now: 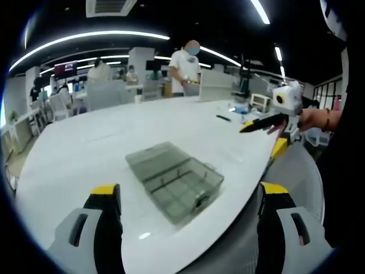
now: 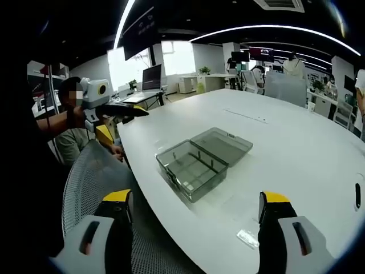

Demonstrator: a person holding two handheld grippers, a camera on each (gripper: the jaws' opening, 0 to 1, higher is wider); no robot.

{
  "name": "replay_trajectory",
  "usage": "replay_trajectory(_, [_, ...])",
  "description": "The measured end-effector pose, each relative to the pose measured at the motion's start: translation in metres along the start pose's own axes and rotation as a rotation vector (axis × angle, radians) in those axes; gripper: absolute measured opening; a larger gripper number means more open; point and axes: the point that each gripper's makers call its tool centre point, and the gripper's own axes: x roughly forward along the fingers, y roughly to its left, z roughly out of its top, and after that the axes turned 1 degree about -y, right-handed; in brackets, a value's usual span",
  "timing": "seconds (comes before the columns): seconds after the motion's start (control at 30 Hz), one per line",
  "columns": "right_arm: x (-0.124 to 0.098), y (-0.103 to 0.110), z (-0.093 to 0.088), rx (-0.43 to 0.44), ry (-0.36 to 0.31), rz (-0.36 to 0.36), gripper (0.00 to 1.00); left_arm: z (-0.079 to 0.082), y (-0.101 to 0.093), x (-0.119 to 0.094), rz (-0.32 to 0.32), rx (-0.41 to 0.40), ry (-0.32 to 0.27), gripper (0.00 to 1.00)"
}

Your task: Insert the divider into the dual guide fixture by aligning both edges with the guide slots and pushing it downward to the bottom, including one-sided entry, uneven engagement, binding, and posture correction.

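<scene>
A smoky clear plastic box [image 1: 181, 188] with inner guide ribs lies on the white table [image 1: 85, 154], its lid [image 1: 151, 157] folded open flat beside it. In the right gripper view the same box [image 2: 191, 168] and lid [image 2: 223, 142] sit near the table's curved edge. A small clear flat piece [image 2: 248, 238], perhaps the divider, lies on the table near my right jaws; a faint glint [image 1: 144, 235] may be the same piece. My left gripper [image 1: 190, 189] is open and holds nothing, short of the box. My right gripper [image 2: 195, 200] is open too, also holding nothing.
The right gripper [image 1: 268, 123], held by a hand, shows off the table's edge, and the left gripper [image 2: 120, 111] likewise. A grey mesh chair [image 2: 94, 182] stands by the table edge. A black pen-like item [image 1: 223, 118] lies farther back. People stand at desks behind.
</scene>
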Motion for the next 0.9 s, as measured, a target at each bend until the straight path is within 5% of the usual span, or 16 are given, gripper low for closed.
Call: replay_trajectory(0.9, [-0.01, -0.019, -0.025, 0.069, 0.045, -0.12, 0.83, 0.0, -0.028, 0.041, -0.142, 0.019, 0.02, 0.98])
